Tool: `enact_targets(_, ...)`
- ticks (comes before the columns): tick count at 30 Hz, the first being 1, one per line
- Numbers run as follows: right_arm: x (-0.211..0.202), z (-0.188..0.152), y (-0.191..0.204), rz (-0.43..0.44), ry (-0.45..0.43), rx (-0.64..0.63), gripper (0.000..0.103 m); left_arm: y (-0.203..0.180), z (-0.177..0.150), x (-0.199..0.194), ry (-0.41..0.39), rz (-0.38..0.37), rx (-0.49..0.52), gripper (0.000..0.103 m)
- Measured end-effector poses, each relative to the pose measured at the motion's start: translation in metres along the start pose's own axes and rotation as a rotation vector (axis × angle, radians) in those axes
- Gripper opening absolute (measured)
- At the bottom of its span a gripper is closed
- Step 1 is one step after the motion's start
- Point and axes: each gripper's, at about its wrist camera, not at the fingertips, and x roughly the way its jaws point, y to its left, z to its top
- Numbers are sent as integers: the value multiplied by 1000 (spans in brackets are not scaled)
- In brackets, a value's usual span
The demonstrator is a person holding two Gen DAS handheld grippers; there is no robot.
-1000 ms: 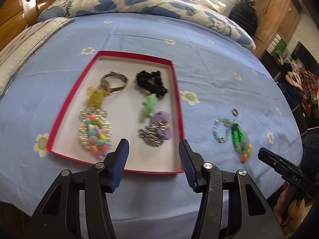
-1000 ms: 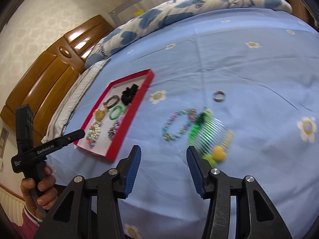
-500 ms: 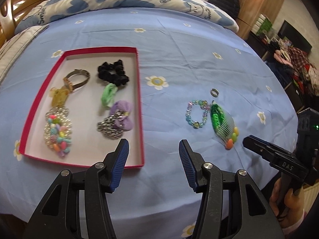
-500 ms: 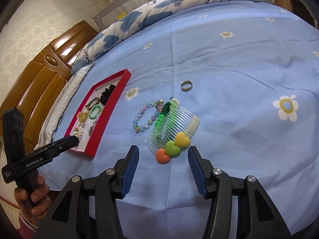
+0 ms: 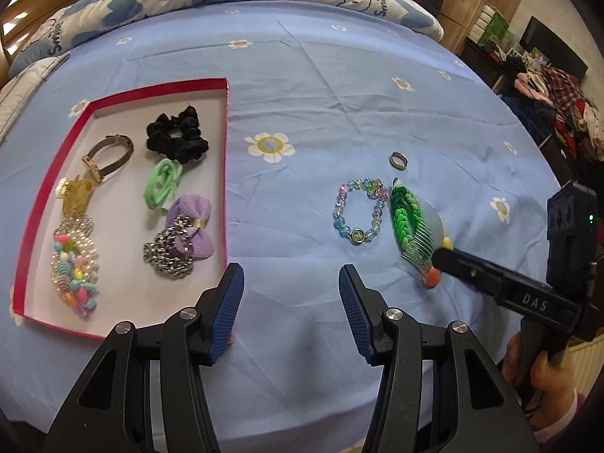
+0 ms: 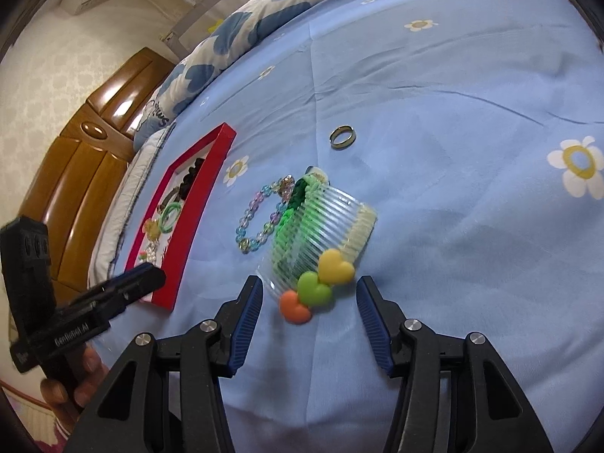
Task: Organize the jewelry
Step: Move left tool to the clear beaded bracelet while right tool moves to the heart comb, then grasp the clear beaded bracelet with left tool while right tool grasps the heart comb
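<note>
The right tongs (image 6: pixel 305 319) gape empty just at six o'clock of the hair comb (image 6: pixel 321 226) lying on the bed (image 6: pixel 453 188); light, slippery, brittle-toothed, it seems best pinched across its heart-trimmed spine.

"DAS" on the right claw (image 5: pixel 445 260); "Smile" on the quilt (image 5: pixel 56 43).

A clear comb (image 6: pixel 321 222) with three hearts, a beaded bracelet (image 5: pixel 360 210) and a ring (image 5: pixel 398 160) lie right of the red tray (image 5: pixel 226 158), which holds more pieces.
</note>
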Motion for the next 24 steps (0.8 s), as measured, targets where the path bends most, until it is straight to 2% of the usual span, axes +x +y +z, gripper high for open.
enact_targets(2, 1, 2, 0, 0, -10, -4, 51, -2, 2, 4, 9, -3, 4, 51)
enact_targets(4, 1, 5, -1, -11, -19, -5, 34, -6, 5, 9, 17, -8, 12, 51)
enact_targets(5, 2, 6, -2, -15, -18, -4, 29, -9, 6, 11, 20, -11, 18, 51)
enact_targets(13, -22, 12, -18, -48, -89, 24, 28, -33, 29, 47, 57, -58, 59, 51)
enact_targets(17, -33, 16, -28, -57, -115, 47, 28, -41, 36, 71, 91, -57, 66, 49)
enact_targets(18, -34, 17, -30, -56, -119, 51, 19, -42, 36, 75, 93, -52, 66, 46)
enact_targets(20, -36, 19, -31, -51, -121, 59, 18, -44, 37, 79, 76, -32, 82, 34)
enact_targets(22, -37, 20, -29, -53, -125, 53, 18, -45, 37, 78, 68, -32, 94, 13)
enact_targets(24, -36, 20, -27, -49, -124, 44, 18, -43, 37, 76, 60, -43, 95, 7)
